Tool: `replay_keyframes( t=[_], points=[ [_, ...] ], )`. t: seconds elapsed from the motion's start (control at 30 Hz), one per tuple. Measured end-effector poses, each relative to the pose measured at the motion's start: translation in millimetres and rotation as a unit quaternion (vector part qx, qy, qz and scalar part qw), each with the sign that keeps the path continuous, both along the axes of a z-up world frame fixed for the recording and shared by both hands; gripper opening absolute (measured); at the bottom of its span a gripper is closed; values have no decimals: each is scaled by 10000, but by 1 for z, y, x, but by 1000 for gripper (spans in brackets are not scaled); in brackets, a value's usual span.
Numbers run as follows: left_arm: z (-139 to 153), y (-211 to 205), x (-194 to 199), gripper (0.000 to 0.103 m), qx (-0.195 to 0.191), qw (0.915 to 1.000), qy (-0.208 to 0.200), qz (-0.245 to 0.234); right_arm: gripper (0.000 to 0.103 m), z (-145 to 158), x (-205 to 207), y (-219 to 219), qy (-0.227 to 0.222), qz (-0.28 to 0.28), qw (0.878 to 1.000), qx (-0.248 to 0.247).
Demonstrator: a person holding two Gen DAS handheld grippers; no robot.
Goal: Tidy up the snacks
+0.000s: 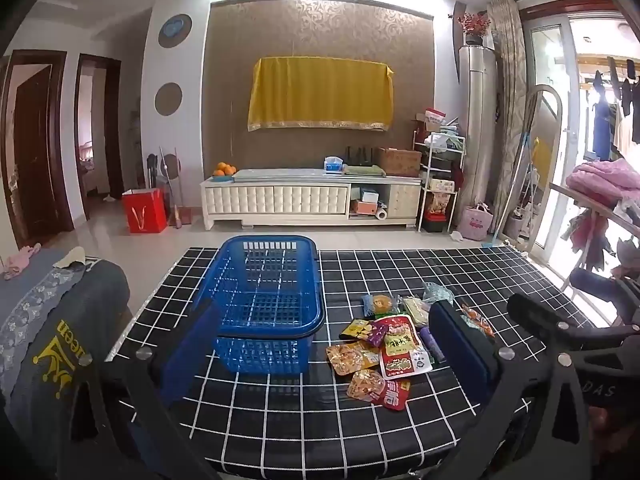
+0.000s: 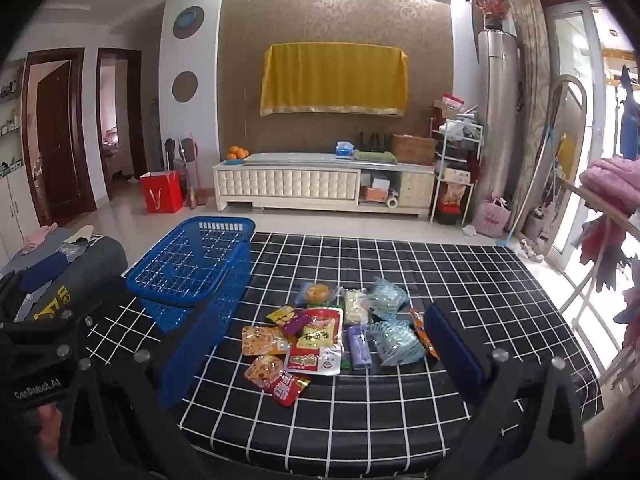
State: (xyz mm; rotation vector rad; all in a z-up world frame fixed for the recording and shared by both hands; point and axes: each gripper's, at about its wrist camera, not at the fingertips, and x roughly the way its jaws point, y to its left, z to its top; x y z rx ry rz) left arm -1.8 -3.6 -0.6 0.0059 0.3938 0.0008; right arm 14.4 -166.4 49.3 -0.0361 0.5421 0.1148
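Note:
A blue mesh basket (image 1: 266,300) (image 2: 192,264) stands empty on the left of a table with a black, white-gridded cloth (image 1: 400,420) (image 2: 460,288). Several snack packets lie in a pile to its right: a big red packet (image 1: 402,344) (image 2: 318,338), orange ones (image 1: 350,356) (image 2: 262,340), a purple one (image 2: 358,346), pale blue ones (image 2: 394,340). My left gripper (image 1: 326,350) is open above the table's near side, straddling the basket's front and the pile. My right gripper (image 2: 320,350) is open around the pile, holding nothing.
A dark padded seat back with clothes (image 1: 60,320) stands left of the table. Beyond the far edge are tiled floor, a white TV cabinet (image 1: 308,198) and a red bag (image 1: 144,210). A rack with pink bedding (image 1: 604,180) is on the right.

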Motion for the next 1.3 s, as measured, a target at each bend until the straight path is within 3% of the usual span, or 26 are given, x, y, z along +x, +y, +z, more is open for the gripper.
replay_keyframes(
  t=[0.3, 1.3],
  points=[
    [-3, 7, 4, 102, -260, 9995, 185, -24, 103, -5, -2, -1, -5, 34, 10000, -17],
    [-3, 8, 1, 102, -351, 9988, 331, -6, 103, -3, -2, -1, 72, 80, 9999, 35]
  ],
)
